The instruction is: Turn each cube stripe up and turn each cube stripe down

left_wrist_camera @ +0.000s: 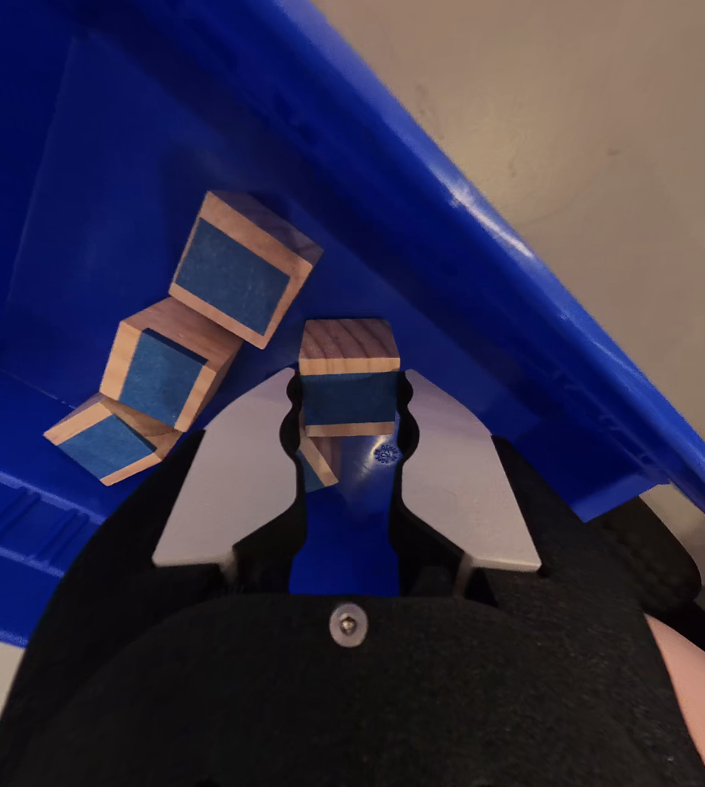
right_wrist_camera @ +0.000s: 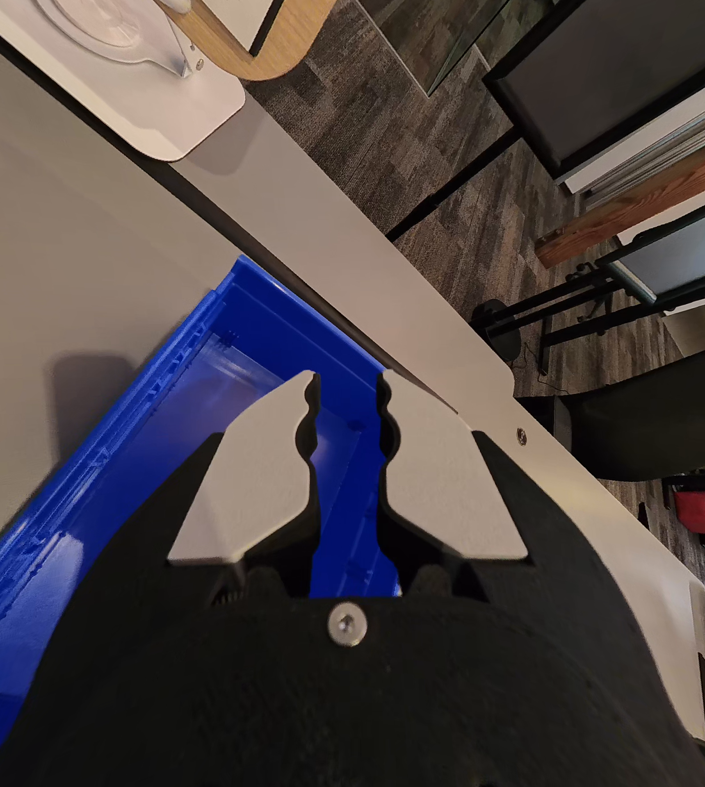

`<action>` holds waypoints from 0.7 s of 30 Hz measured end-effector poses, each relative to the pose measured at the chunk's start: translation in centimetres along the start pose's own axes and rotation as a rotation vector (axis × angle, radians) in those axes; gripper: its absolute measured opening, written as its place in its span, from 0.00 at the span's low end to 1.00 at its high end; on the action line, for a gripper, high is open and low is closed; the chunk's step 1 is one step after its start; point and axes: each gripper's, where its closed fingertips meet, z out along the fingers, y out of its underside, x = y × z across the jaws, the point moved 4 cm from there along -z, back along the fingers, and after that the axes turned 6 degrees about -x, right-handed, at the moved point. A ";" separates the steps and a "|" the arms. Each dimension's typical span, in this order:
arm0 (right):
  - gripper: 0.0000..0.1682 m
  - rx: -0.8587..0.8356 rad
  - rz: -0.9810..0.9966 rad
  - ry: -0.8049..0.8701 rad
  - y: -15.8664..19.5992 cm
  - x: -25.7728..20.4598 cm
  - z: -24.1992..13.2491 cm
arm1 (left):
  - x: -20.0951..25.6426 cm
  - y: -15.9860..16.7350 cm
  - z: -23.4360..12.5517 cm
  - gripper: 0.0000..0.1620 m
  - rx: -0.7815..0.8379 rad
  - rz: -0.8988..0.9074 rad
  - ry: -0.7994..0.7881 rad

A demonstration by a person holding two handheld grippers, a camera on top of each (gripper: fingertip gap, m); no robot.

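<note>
The left gripper [left_wrist_camera: 348, 398] holds one wooden cube [left_wrist_camera: 348, 379] between its jaws inside the blue bin [left_wrist_camera: 129, 149], stripe facing the camera. Three more cubes [left_wrist_camera: 163, 366] lie just to its left, stripes showing. The right gripper [right_wrist_camera: 348, 404] hangs over the bin's far end, jaws narrowly apart, empty. Judged step: mid-turn of the held cube; next, rotate the wrist and set it down clear of its neighbours.

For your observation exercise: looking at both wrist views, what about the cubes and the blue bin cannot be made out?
- Left wrist view: a fifth wooden cube with blue tape is mostly hidden behind the left claw and the taped wooden cube it grips.
- Left wrist view: the blue plastic bin is cut off by the picture's edges.
- Right wrist view: no cubes show; the open right claw covers much of the bin's floor.
</note>
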 end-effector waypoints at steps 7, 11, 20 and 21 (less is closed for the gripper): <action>0.16 0.173 -0.022 0.029 -3.1 -1.4 -2.4 | -0.1 0.9 -7.1 0.27 0.379 -0.021 0.073; 0.18 0.564 -0.107 -0.181 -8.6 -8.1 -6.8 | 2.8 0.8 -13.4 0.26 0.731 0.052 0.272; 0.34 1.166 -0.373 -0.387 -11.3 -22.2 -15.1 | 13.6 -3.0 -18.3 0.26 0.931 0.431 0.770; 0.34 1.212 -0.370 -0.358 -11.2 -22.4 -15.8 | 14.3 -3.4 -18.4 0.26 0.932 0.444 0.799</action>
